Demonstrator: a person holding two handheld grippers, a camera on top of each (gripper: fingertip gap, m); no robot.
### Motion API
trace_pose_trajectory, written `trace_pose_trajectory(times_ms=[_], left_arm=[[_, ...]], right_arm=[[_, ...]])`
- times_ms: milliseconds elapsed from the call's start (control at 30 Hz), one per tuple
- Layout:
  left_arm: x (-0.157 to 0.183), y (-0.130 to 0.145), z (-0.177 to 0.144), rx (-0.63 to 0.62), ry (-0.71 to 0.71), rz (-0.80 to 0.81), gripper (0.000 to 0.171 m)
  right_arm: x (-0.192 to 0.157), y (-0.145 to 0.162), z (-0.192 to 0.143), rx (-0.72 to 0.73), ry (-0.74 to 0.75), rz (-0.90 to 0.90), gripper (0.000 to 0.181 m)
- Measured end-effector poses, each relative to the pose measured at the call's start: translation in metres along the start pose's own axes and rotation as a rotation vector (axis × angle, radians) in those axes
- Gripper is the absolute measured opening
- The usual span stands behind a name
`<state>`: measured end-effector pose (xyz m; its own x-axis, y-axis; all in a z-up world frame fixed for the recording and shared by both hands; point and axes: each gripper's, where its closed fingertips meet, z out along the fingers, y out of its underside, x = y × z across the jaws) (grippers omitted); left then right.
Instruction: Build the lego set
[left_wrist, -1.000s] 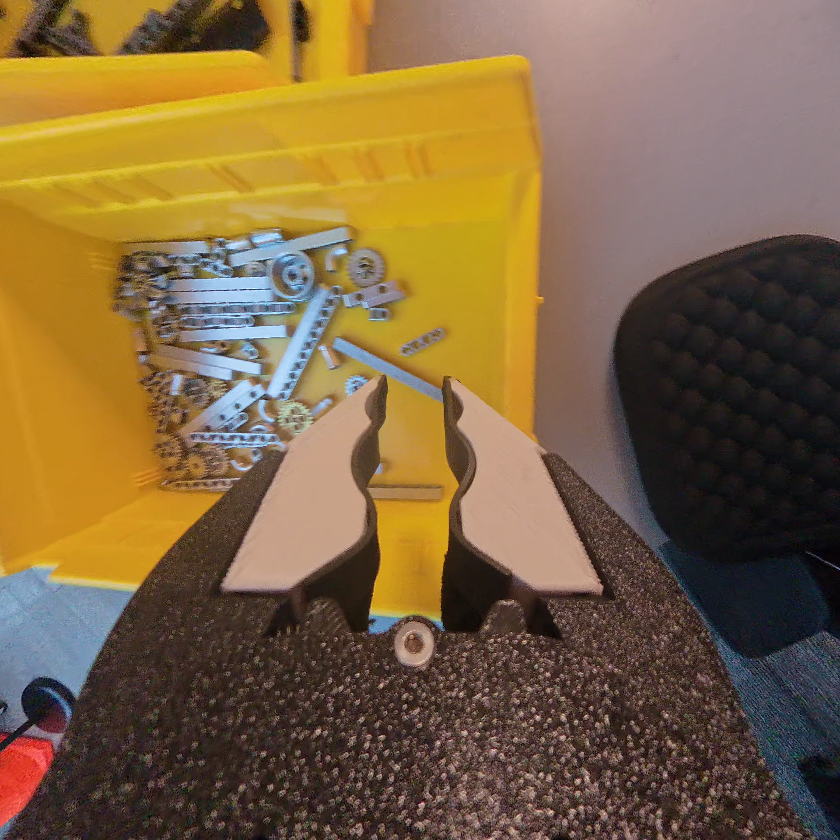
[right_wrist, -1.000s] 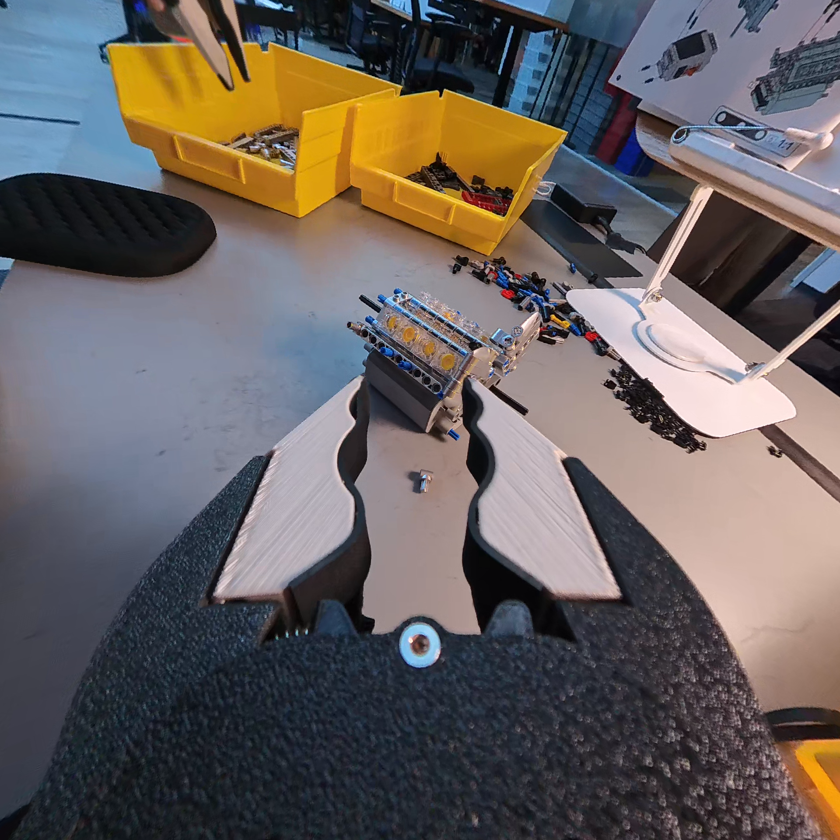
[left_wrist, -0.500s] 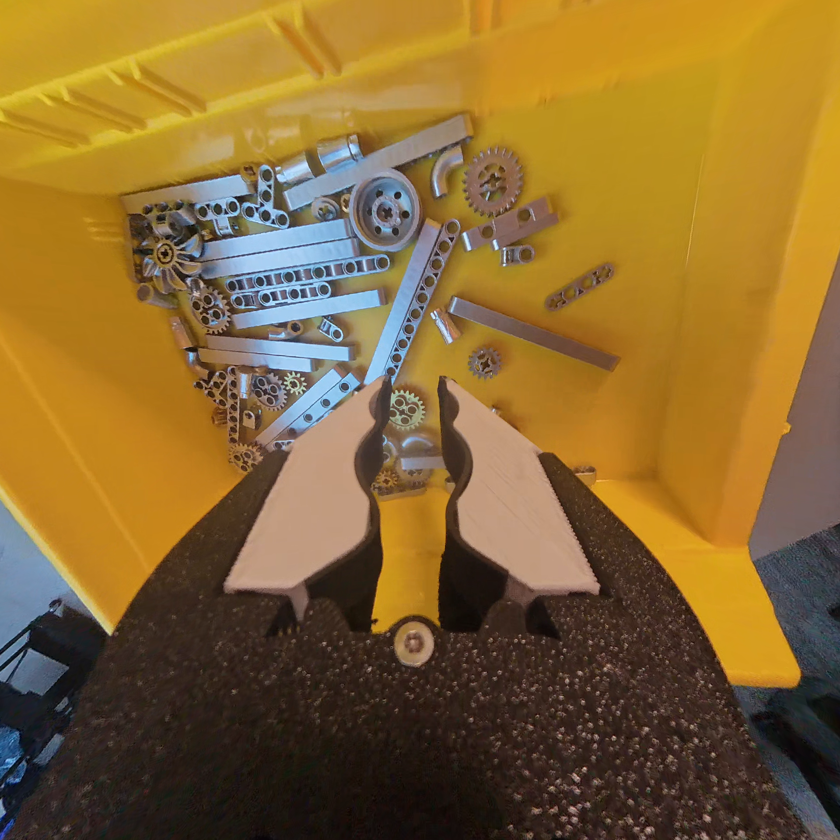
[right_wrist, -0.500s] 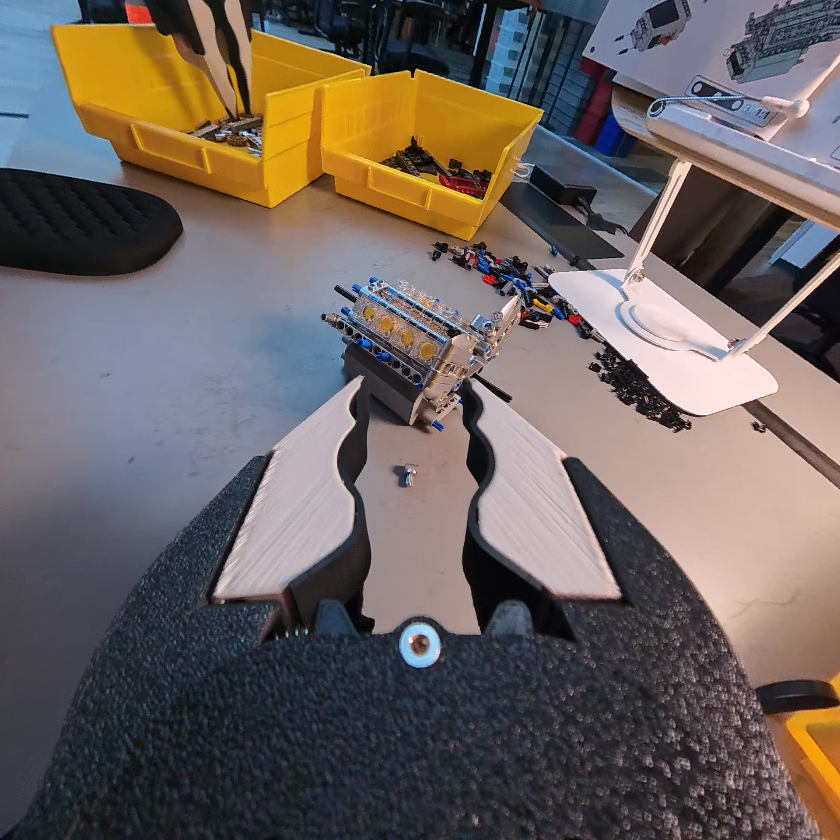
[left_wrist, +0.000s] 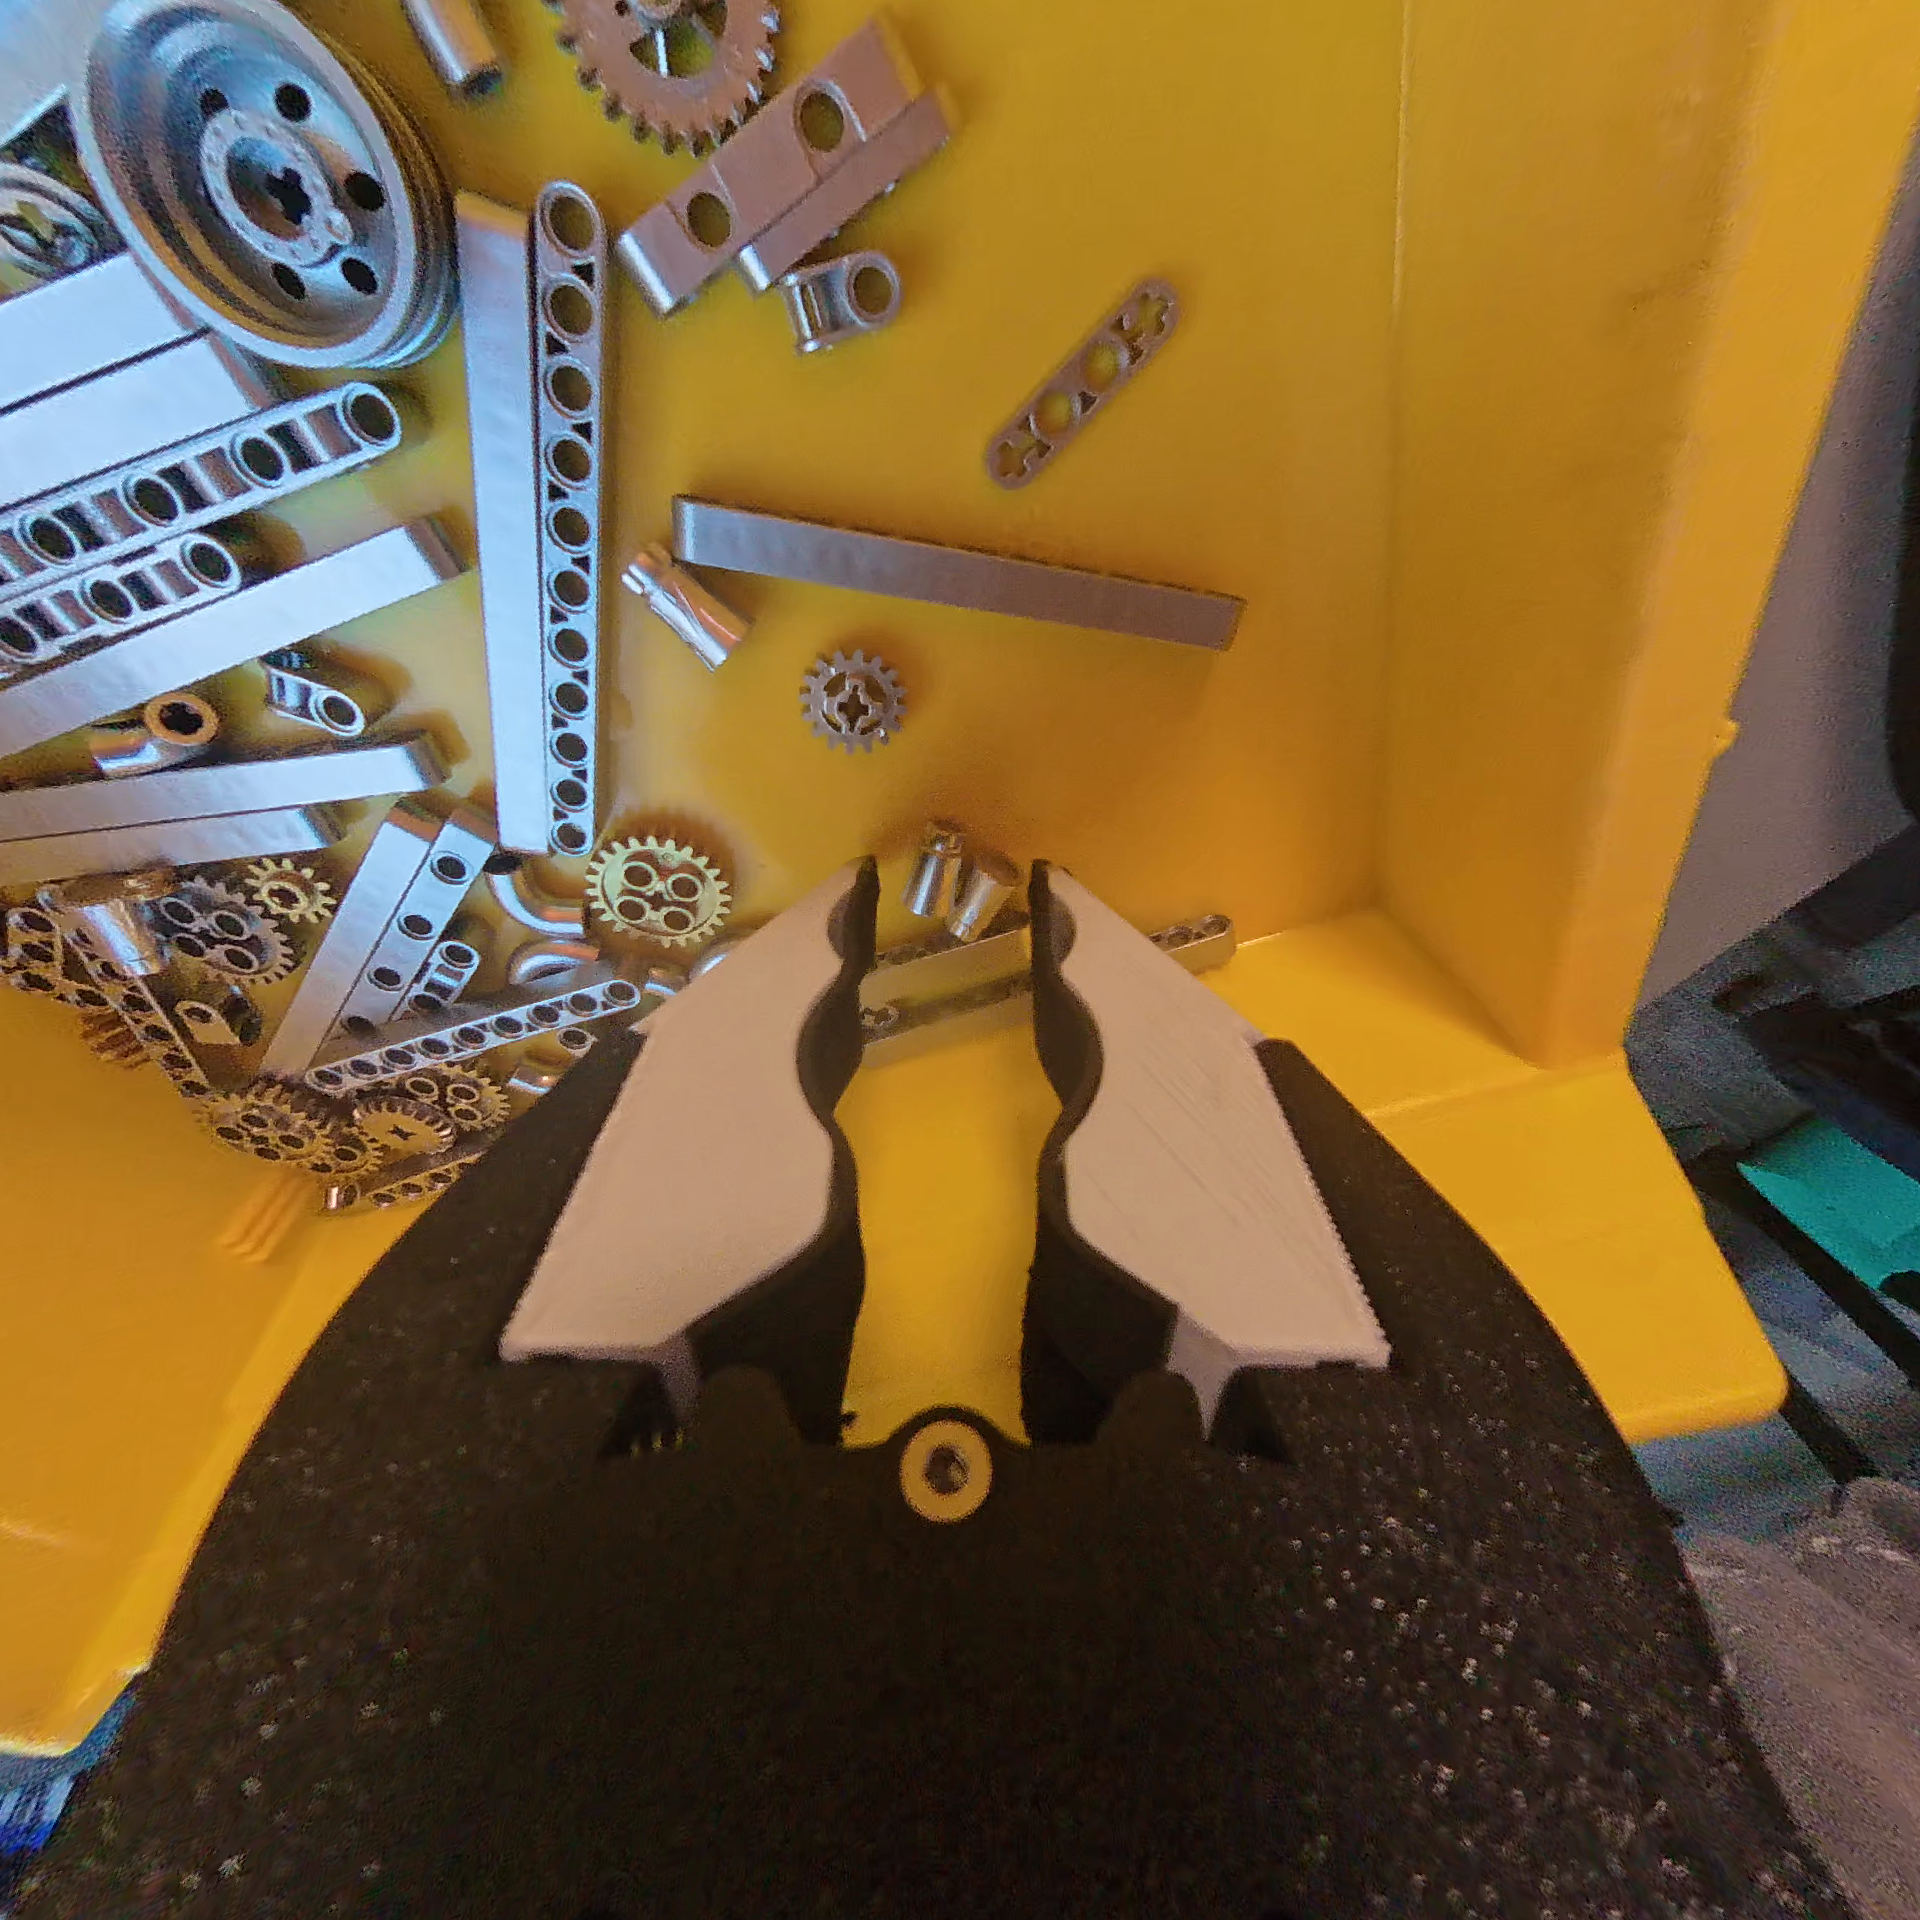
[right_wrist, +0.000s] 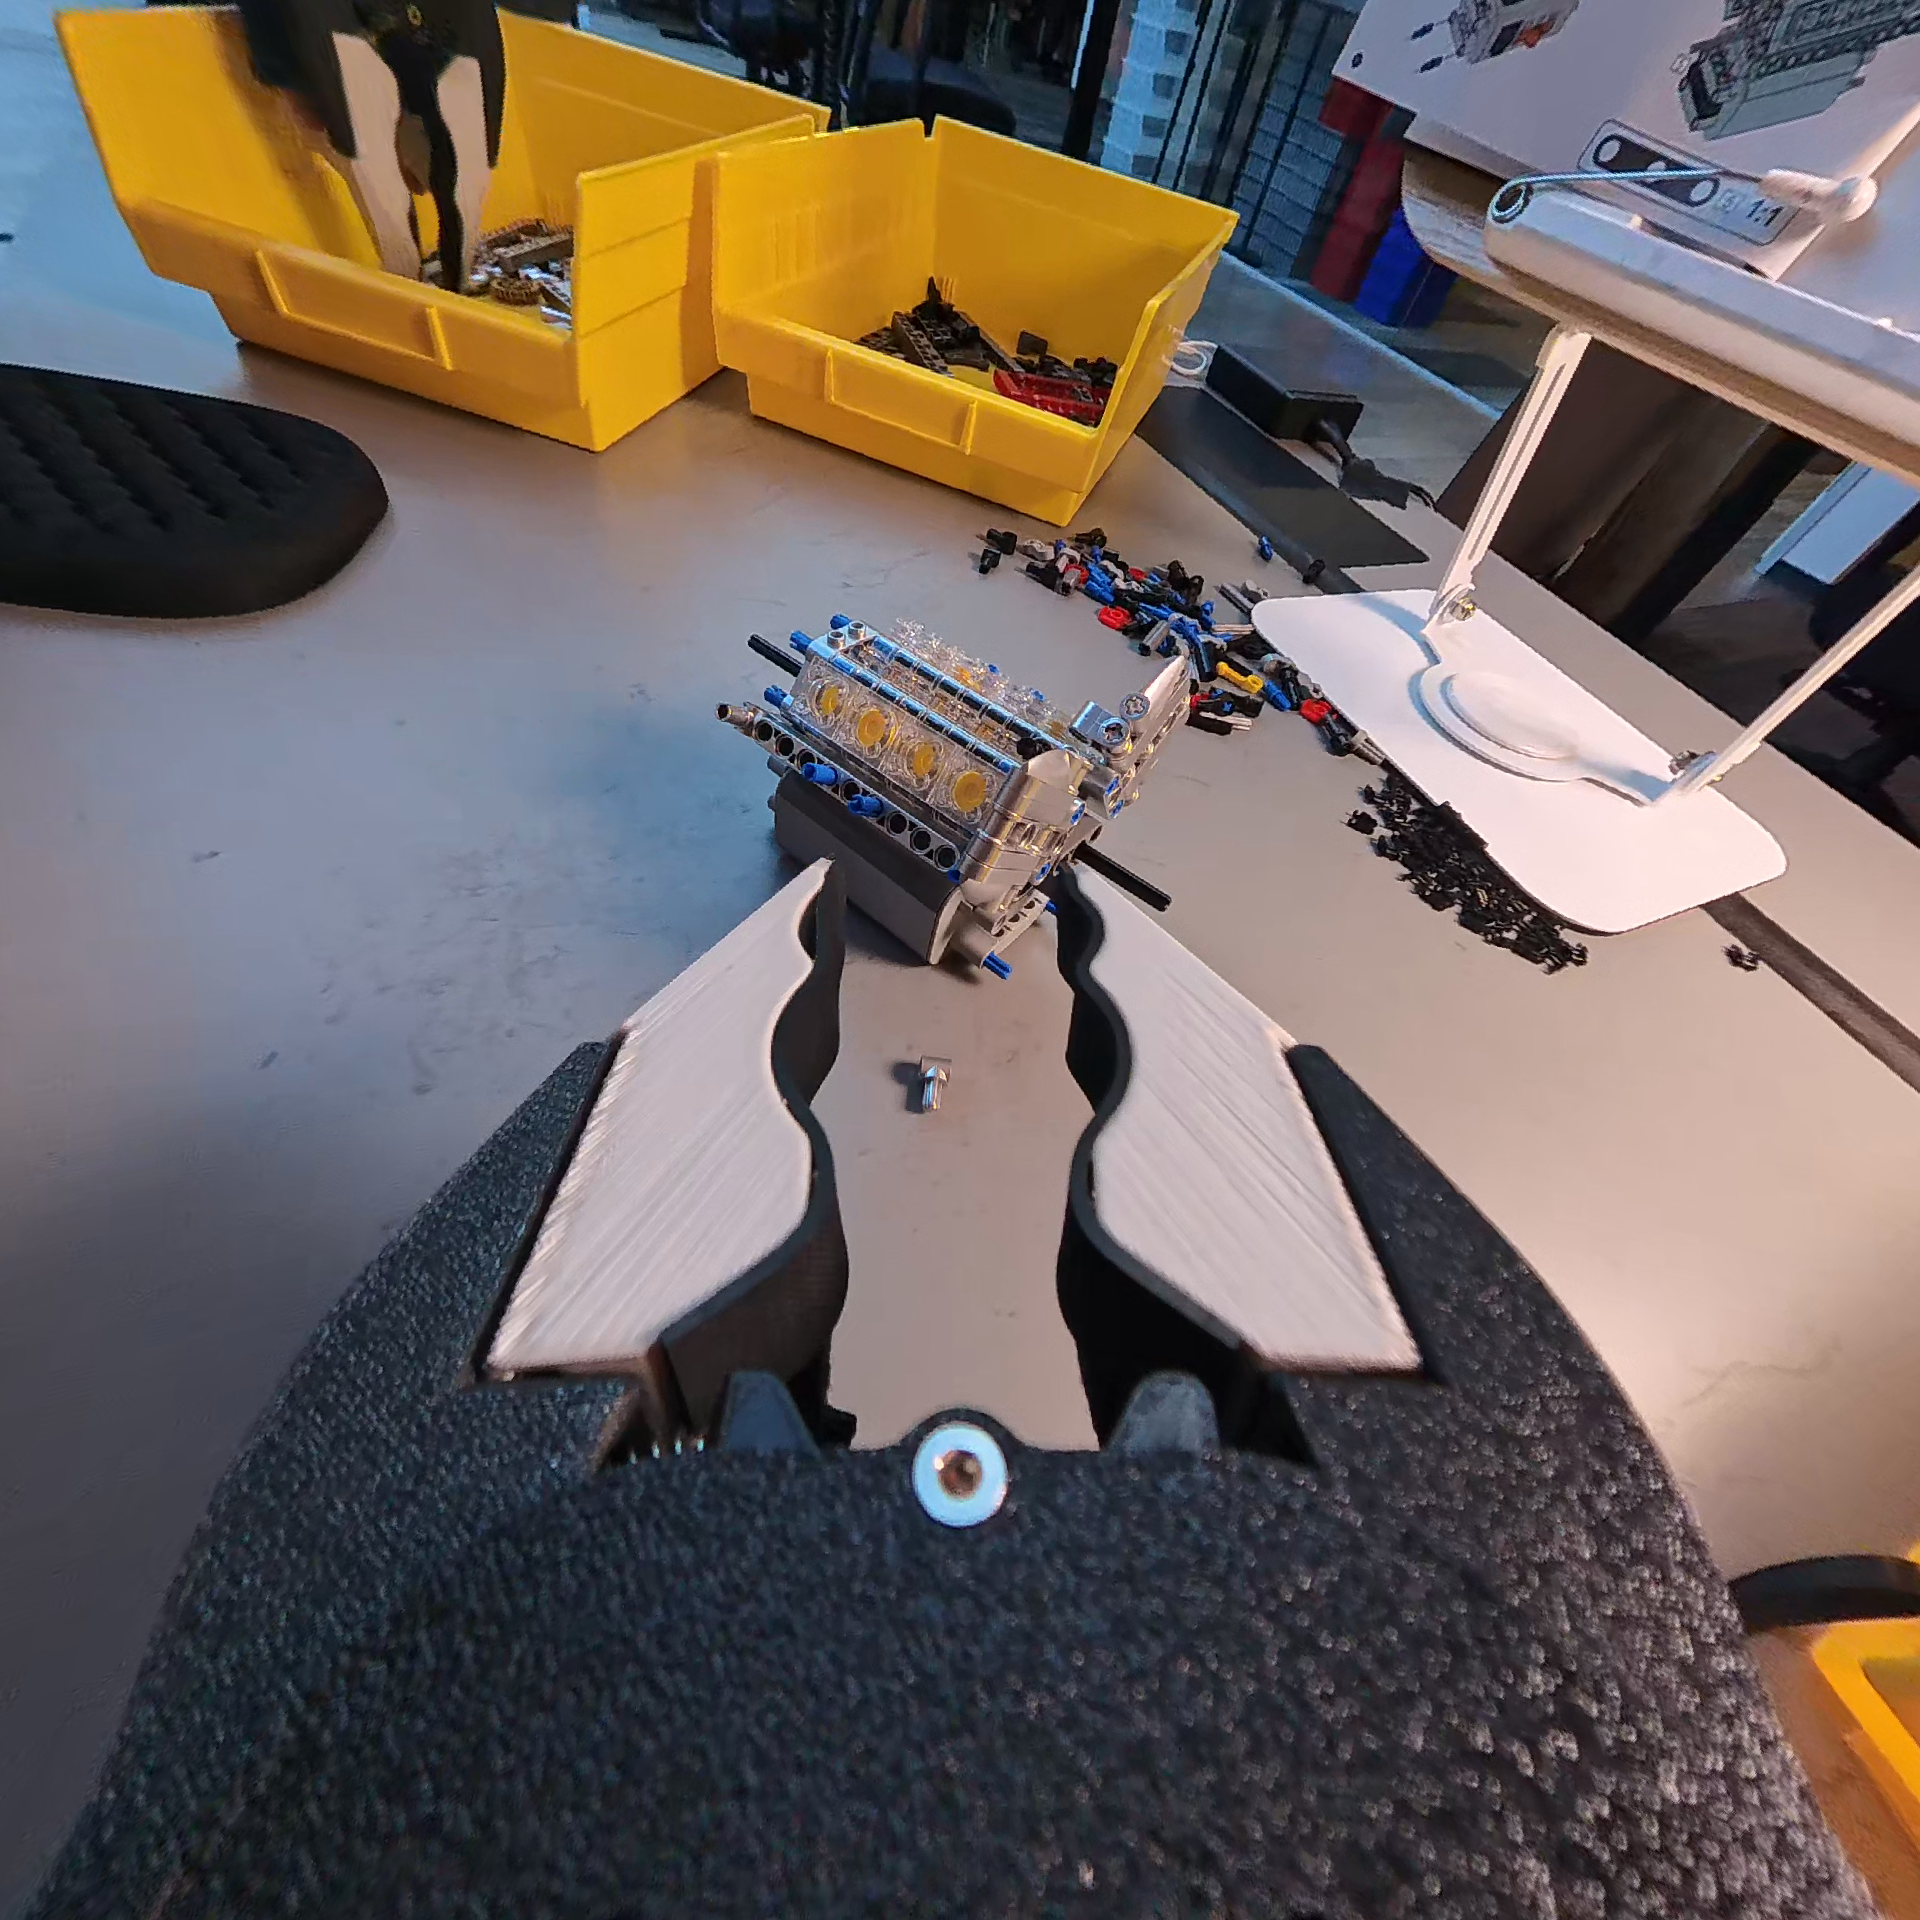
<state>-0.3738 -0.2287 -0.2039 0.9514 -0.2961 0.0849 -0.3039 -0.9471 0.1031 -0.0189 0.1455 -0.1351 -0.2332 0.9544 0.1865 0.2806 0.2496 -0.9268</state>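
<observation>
My left gripper (left_wrist: 954, 894) is open, low inside a yellow bin (left_wrist: 1558, 520) of silver building-toy parts. A small silver double-cylinder connector (left_wrist: 961, 896) lies between its fingertips, with a gap to each pad. A silver beam (left_wrist: 935, 987) lies just behind it, under the fingers. In the right wrist view the left gripper (right_wrist: 421, 234) dips into the left bin (right_wrist: 343, 312). My right gripper (right_wrist: 945, 904) is open and empty, just short of a toy engine model (right_wrist: 935, 769) on the grey table (right_wrist: 312, 883). A small silver pin (right_wrist: 928, 1081) lies on the table between its fingers.
Gears (left_wrist: 660, 896), long holed beams (left_wrist: 566, 499) and a silver wheel (left_wrist: 270, 187) fill the bin's left side. A second yellow bin (right_wrist: 966, 343) holds dark parts. Loose small parts (right_wrist: 1174, 613), a white lamp base (right_wrist: 1538, 748) and a black pad (right_wrist: 156, 499) lie on the table. There is about 50 cm between the tips of the two grippers.
My left gripper dropped from above the bin down among the parts, narrowed, then widened around the small connector. My right gripper stayed open and shifted slightly before the engine model.
</observation>
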Motion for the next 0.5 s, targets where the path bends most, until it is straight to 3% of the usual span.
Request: trace_pose_trajectory(times_ms=[33, 133, 167, 500], left_arm=[[-0.001, 0.001, 0.002, -0.011, -0.005, 0.005, 0.019], [-0.007, -0.007, -0.008, 0.049, -0.024, -0.012, 0.016], [-0.012, -0.011, -0.014, 0.083, -0.042, -0.017, 0.000], [-0.077, -0.022, -0.063, 0.275, -0.374, -0.099, 0.003]], right_arm=[[0.000, 0.000, 0.000, -0.001, 0.001, 0.000, 0.040], [0.000, 0.001, 0.000, -0.005, 0.001, -0.003, 0.040], [0.000, 0.001, 0.000, -0.005, 0.002, -0.002, 0.040], [-0.001, 0.001, 0.000, -0.007, 0.003, -0.006, 0.040]])
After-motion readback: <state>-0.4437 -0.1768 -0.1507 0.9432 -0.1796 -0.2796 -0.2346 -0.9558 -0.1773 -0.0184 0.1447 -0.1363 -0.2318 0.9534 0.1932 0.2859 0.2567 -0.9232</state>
